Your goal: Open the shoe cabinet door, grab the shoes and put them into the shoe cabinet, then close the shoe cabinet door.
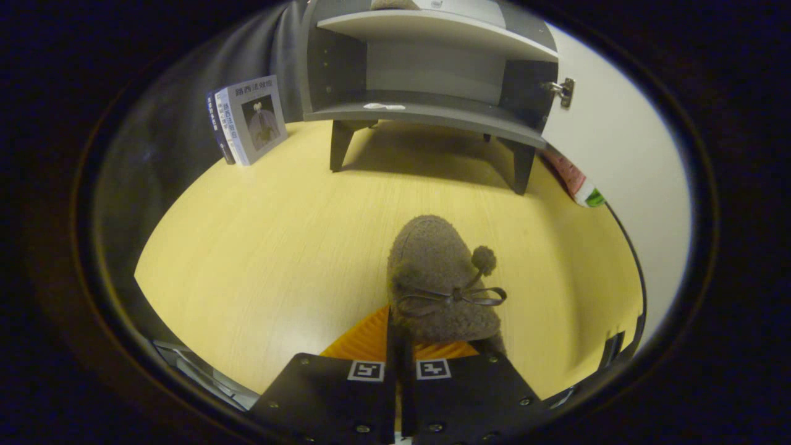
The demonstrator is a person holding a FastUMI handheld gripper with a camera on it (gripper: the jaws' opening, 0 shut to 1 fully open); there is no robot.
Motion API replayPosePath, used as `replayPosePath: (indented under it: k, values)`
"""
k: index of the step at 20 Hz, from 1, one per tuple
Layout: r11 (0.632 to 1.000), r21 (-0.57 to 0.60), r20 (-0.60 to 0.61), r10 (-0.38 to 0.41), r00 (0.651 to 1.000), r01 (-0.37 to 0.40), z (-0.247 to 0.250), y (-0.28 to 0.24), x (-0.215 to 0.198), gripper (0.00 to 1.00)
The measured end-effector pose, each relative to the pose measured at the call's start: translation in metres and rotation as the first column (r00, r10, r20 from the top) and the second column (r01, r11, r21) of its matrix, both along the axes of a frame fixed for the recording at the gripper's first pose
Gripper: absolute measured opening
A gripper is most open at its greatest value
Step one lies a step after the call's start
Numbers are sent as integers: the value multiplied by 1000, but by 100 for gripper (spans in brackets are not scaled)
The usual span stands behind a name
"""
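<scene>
A brown fuzzy shoe point(440, 278) with a thin bow and a pompom sticks out forward from between my fingers. My gripper point(400, 352) is shut on the shoe's near edge, and the shoe hangs above the wooden floor point(266, 247). Beyond it stands the grey shoe cabinet point(426, 114) on dark legs. Its white door point(618, 142) is swung open to the right, with a metal hinge point(562, 89) showing. The lower shelf point(432, 111) is bare except for a small white patch.
Two books point(250, 120) lean against the dark cloth wall left of the cabinet. A red-and-green packet point(578, 182) lies at the foot of the open door. Bare floor stretches between the shoe and the cabinet.
</scene>
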State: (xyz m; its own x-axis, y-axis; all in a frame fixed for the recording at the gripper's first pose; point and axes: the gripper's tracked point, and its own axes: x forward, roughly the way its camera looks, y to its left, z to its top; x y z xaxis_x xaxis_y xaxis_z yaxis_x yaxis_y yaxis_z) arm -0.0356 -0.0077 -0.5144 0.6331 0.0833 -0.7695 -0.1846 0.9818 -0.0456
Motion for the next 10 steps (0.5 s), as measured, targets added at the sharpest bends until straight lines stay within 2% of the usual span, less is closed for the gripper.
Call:
replayPosePath:
  k: [4, 10]
  values:
    - [999, 46, 70, -16, 997, 13, 47, -7, 13, 5]
    - [998, 65, 171, -34, 985, 23, 158, -27, 43, 5]
